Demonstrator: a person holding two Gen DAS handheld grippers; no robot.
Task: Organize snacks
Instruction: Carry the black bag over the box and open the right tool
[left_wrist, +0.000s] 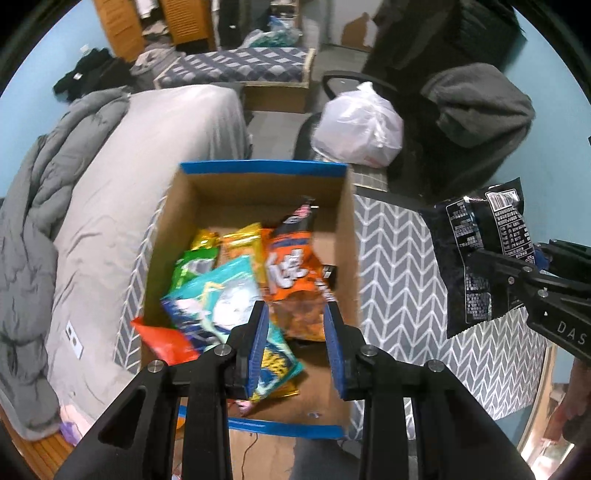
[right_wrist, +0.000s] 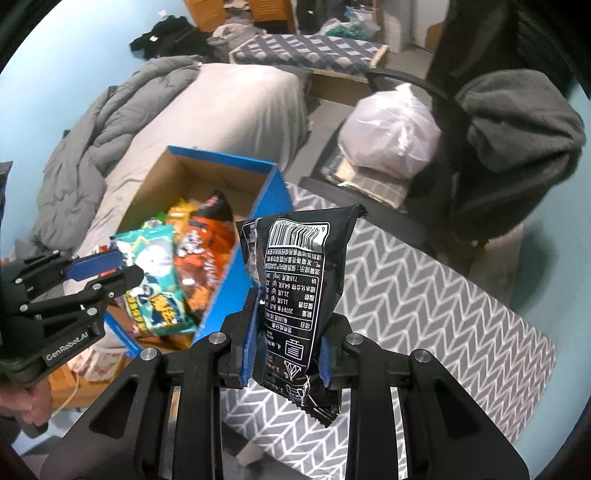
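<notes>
Clamped upright in your right gripper (right_wrist: 286, 354) jaws: one black snack packet (right_wrist: 295, 295), long axis vertical, held over the bench (right_wrist: 424, 295); cardboard box (right_wrist: 271, 192) lies leftward, where your empty, narrowed left gripper (left_wrist: 295, 347) hovers.

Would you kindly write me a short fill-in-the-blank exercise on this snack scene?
1. The right gripper is shut on a ____ snack packet.
2. The cardboard box has a ____ rim.
3. The left gripper holds ____.
4. The orange bag lies ____ the box.

Missing words: black; blue; nothing; inside
</notes>
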